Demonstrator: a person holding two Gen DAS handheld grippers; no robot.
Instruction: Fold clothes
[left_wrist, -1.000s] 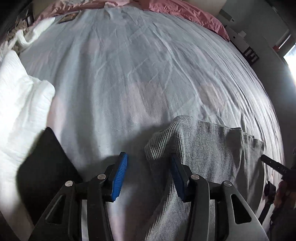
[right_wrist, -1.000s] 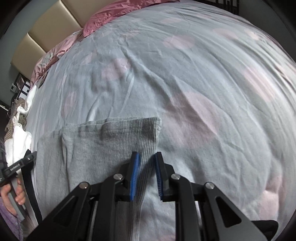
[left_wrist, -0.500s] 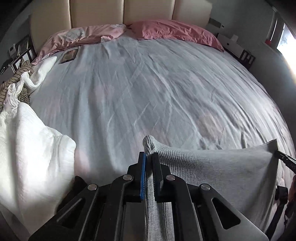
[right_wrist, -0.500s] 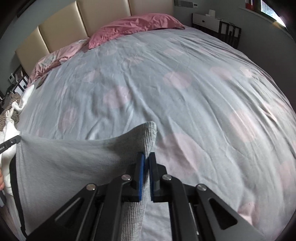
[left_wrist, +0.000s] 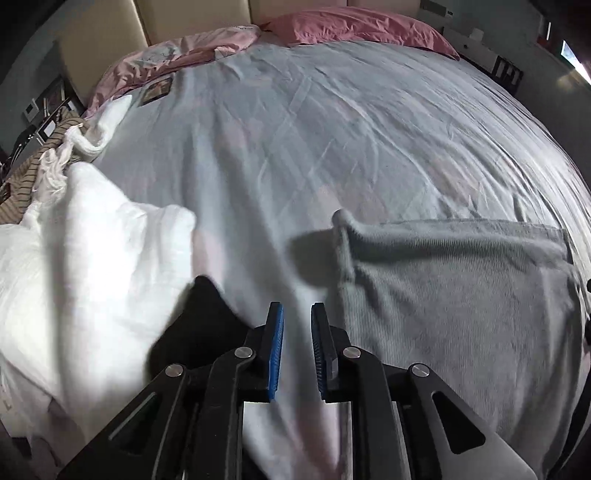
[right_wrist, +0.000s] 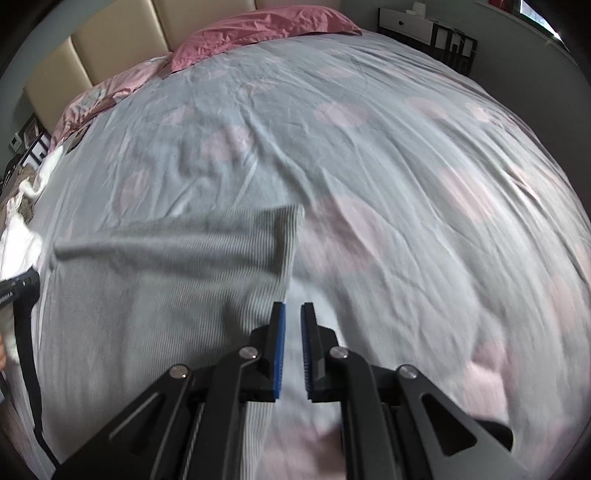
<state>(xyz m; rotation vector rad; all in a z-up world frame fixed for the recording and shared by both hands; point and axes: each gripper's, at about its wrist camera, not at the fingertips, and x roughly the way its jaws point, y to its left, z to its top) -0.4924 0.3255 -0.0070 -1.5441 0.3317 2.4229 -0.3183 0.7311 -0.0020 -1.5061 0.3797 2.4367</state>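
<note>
Grey ribbed garment (left_wrist: 454, 306) lies flat on the bed (left_wrist: 332, 122), one fold apparently just laid; the left hand-held gripper (left_wrist: 297, 350) and right hand-held gripper (right_wrist: 291, 350) have just been opening, jaws narrowly apart with nothing between them, each beside a folded corner; further folds look likely; beyond, a white garment (left_wrist: 85, 251) and black cloth (left_wrist: 195, 325) wait unfolded.
</note>
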